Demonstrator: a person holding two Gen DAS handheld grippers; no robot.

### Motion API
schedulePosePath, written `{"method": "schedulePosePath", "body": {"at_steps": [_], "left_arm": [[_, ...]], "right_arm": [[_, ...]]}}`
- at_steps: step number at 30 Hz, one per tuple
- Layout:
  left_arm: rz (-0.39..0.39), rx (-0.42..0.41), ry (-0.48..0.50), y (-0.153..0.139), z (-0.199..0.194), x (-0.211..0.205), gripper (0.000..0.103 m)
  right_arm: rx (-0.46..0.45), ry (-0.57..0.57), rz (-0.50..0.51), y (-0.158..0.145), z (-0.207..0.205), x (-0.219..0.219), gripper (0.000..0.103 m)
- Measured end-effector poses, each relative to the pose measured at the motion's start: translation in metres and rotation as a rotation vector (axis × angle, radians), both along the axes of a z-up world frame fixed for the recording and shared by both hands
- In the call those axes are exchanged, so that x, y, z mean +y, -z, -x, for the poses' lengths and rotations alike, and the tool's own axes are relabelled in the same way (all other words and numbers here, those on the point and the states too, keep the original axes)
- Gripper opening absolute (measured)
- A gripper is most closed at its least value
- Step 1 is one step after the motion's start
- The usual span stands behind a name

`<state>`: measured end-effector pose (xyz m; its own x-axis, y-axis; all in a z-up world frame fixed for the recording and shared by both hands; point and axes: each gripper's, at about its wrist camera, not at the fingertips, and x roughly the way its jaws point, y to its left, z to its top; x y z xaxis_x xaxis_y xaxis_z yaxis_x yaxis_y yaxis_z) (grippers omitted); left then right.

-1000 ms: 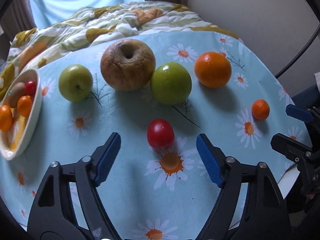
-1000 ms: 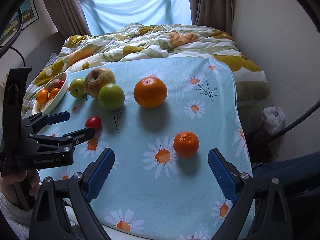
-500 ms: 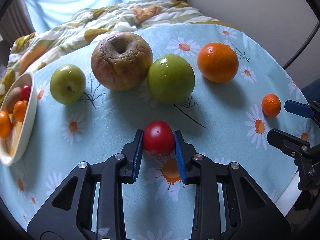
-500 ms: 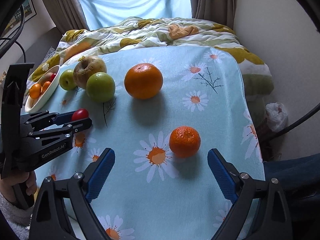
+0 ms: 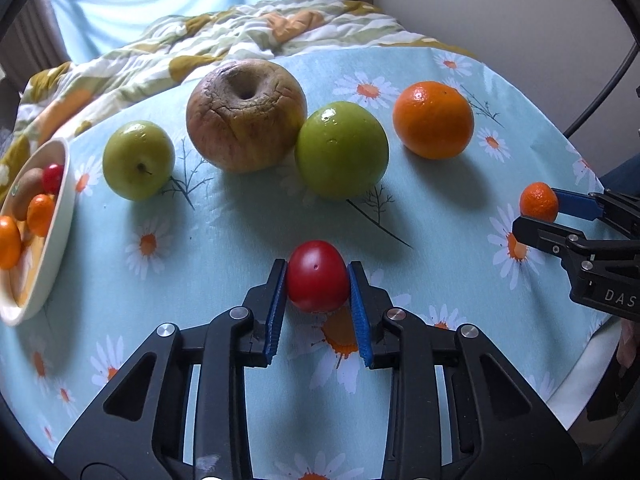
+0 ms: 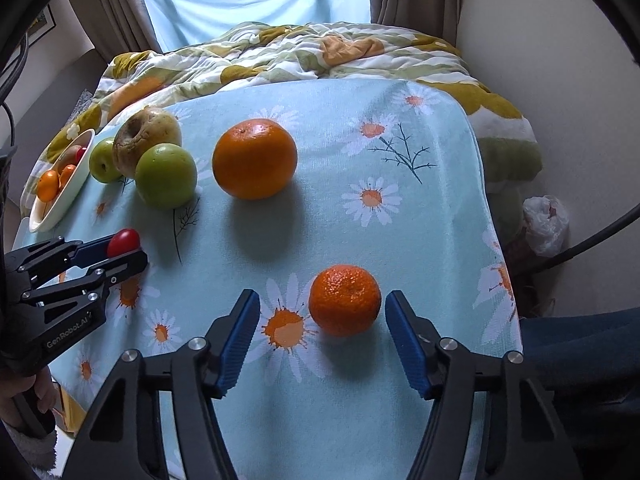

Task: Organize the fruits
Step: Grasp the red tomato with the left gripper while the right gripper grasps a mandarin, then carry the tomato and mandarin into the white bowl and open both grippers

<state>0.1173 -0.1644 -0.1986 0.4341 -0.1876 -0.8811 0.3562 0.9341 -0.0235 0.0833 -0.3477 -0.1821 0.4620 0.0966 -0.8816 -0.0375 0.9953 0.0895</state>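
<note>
My left gripper (image 5: 317, 280) is shut on a small red tomato (image 5: 317, 276) that rests on the daisy tablecloth; it also shows in the right wrist view (image 6: 123, 241). My right gripper (image 6: 322, 304) is open, its fingers on either side of a small mandarin (image 6: 345, 300) without touching it. The mandarin also shows at the right of the left wrist view (image 5: 538, 204). A white bowl (image 5: 60, 224) with small fruits stands at the far left.
A big orange (image 6: 255, 158), a green apple (image 6: 166, 176), a wrinkled brown apple (image 5: 246, 114) and a smaller green apple (image 5: 138, 160) stand in a row behind. A quilt (image 6: 280, 56) lies beyond the cloth. The table edge drops off at the right.
My left gripper moved forward and closed on the red tomato. My right gripper moved forward around the mandarin and narrowed, still open.
</note>
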Motion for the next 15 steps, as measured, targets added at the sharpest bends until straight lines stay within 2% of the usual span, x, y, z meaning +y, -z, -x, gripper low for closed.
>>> {"method": "schedulePosePath", "body": {"at_steps": [6, 8, 9, 15], "left_arm": [[0.003, 0.001, 0.003, -0.0003, 0.0017, 0.0002, 0.036], [0.004, 0.002, 0.002, -0.0005, 0.0023, 0.0004, 0.036], [0.006, 0.002, 0.002, -0.0007, 0.0025, 0.0004, 0.036], [0.007, -0.008, 0.014, -0.0010, 0.0074, 0.0002, 0.036]], "right_arm": [[-0.003, -0.001, 0.024, 0.0034, -0.0025, 0.0006, 0.049], [-0.003, -0.001, 0.040, 0.0042, -0.0035, 0.0014, 0.042], [-0.004, -0.003, 0.050, 0.0045, -0.0037, 0.0018, 0.033], [-0.023, -0.023, 0.047, 0.0008, -0.0008, 0.0030, 0.033]]}}
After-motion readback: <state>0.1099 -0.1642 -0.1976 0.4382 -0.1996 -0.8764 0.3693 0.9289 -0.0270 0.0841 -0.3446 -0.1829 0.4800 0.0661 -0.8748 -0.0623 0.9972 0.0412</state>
